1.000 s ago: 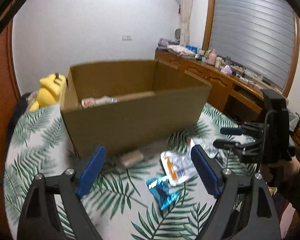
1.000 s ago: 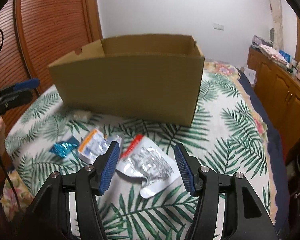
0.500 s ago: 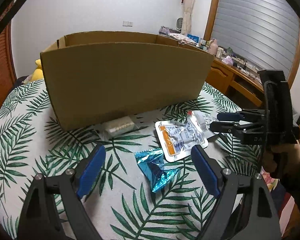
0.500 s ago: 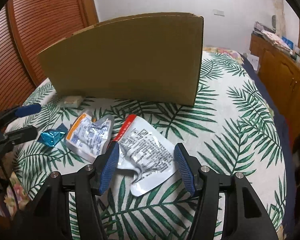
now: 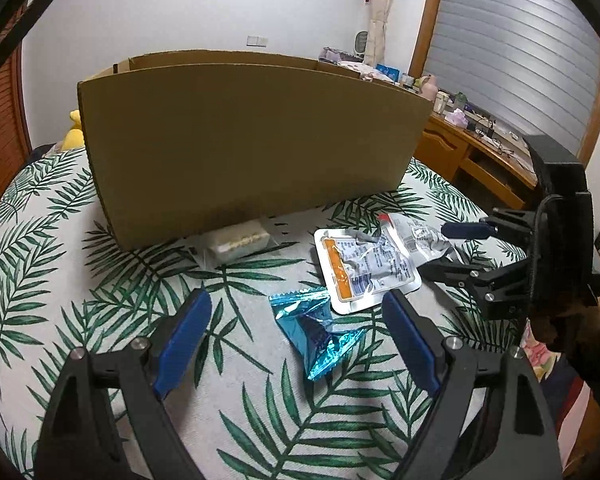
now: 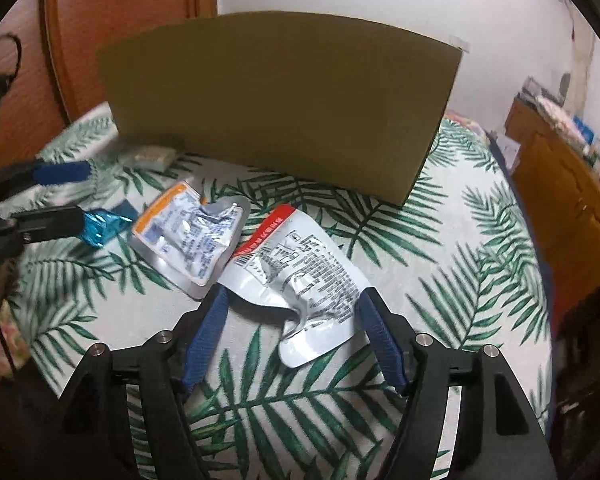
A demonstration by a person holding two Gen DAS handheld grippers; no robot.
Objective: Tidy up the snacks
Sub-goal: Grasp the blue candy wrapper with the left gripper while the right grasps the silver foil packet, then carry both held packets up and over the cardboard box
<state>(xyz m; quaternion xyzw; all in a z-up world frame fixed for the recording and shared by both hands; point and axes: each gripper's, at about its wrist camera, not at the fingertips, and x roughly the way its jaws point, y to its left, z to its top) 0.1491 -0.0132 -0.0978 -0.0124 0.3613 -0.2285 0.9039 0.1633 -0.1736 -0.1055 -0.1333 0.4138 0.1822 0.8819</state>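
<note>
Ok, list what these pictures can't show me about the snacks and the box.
- Inside of the cardboard box: both views, hidden by its near wall.
- Small pale snack by the box: left view too small, right view blurred.
- Print on the red-edged pouch and orange-edged pouch: too small to read.
- Blue wrapper: partly behind the left gripper in the right view.

White walls (image 5: pixel 188 4) enclose the room. A wood-framed window with a lowered grey shutter (image 5: pixel 516 40) stands above a cluttered wooden cabinet (image 5: pixel 460 148). A reddish slatted wooden door (image 6: pixel 132 20) stands beside the leaf-patterned bedspread (image 5: pixel 40 280).
</note>
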